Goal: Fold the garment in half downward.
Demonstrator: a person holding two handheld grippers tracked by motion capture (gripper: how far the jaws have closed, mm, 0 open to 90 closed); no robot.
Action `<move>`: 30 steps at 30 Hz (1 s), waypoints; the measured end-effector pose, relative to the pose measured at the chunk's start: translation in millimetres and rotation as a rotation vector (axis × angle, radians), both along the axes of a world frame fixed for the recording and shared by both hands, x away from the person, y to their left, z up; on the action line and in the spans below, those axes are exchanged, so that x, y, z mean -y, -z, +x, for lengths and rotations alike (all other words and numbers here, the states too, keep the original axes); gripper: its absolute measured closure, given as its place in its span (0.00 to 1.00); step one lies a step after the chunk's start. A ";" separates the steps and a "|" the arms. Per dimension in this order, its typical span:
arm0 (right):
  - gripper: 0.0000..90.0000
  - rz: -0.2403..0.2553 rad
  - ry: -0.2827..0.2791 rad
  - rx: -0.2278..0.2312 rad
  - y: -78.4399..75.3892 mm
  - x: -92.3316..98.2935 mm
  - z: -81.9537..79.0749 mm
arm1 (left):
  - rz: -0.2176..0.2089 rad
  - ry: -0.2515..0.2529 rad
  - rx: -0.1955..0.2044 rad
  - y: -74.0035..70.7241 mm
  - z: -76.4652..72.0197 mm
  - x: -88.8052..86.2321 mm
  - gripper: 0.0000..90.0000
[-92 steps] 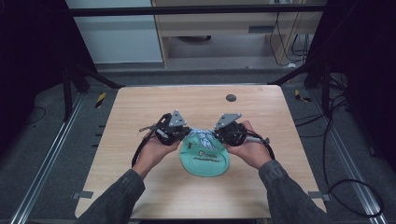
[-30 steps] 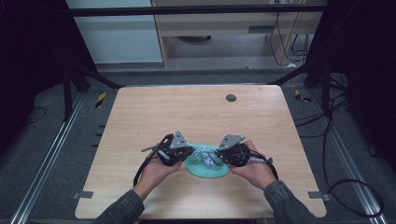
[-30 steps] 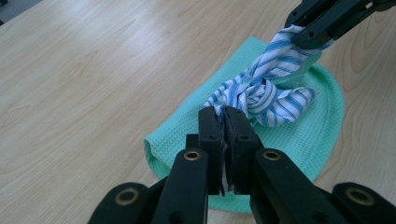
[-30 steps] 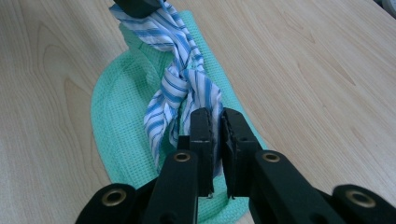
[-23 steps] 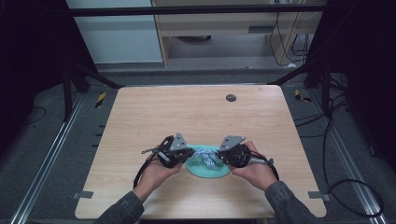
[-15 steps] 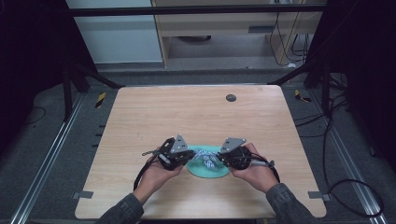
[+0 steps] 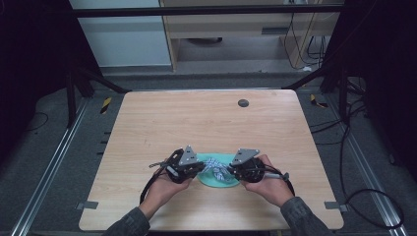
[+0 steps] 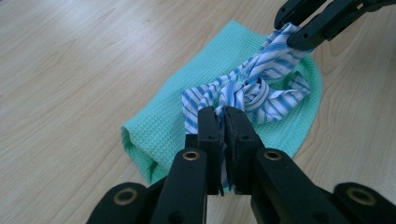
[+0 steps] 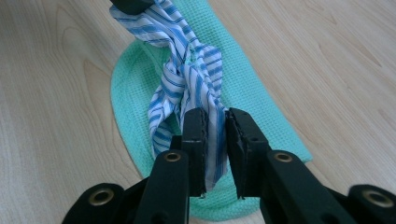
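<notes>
Pale wooden table (image 7: 206,123) in a dim workshop, metal rails and loose cables on the grey floor around it, a small dark disc (image 7: 243,103) near the far edge. Close to the near edge, a green cloth (image 7: 220,178), waffle-weave, lying flat between two hands. On top of it, a blue-and-white striped cloth (image 7: 217,166), twisted and bunched into a knot at the middle.

Left gripper (image 8: 223,122) at the near-left side of the green cloth, held in the left hand (image 7: 162,189), jaws clamped together on one end of the striped cloth, with only a sliver of fabric between them. Right gripper (image 9: 215,123) opposite, held in the right hand (image 7: 269,184), jaws closed on the other end, striped fabric pinched between the pads and hanging just below them. Striped cloth stretched across from one gripper to the other, lifted a little off the green cloth at both ends, knot resting near the green cloth's centre. Grippers near each other, tips facing inward, grey sleeves entering from the bottom edge.
</notes>
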State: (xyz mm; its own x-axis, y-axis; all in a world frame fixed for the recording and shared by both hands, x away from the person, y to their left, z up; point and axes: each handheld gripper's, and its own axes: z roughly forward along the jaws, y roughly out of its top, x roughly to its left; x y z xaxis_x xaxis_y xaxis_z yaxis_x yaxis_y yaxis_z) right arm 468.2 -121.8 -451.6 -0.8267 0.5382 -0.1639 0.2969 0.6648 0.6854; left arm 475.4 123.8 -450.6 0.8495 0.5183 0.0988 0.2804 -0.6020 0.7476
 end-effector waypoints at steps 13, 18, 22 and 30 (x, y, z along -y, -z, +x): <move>0.63 0.002 0.019 -0.036 3.6 -0.8 -1.4 | -0.012 0.001 0.004 0.4 -3.9 -1.7 0.95; 0.63 0.007 0.021 -0.040 4.1 -2.9 -3.7 | -0.012 0.004 0.003 0.7 -5.6 -3.1 0.95; 0.67 0.009 0.014 -0.038 4.0 -3.0 -7.4 | -0.013 0.008 -0.001 2.7 -7.8 -4.9 0.95; 0.85 0.005 -0.003 -0.055 9.5 -3.0 -12.8 | -0.009 0.015 -0.013 8.3 -12.7 -8.6 0.95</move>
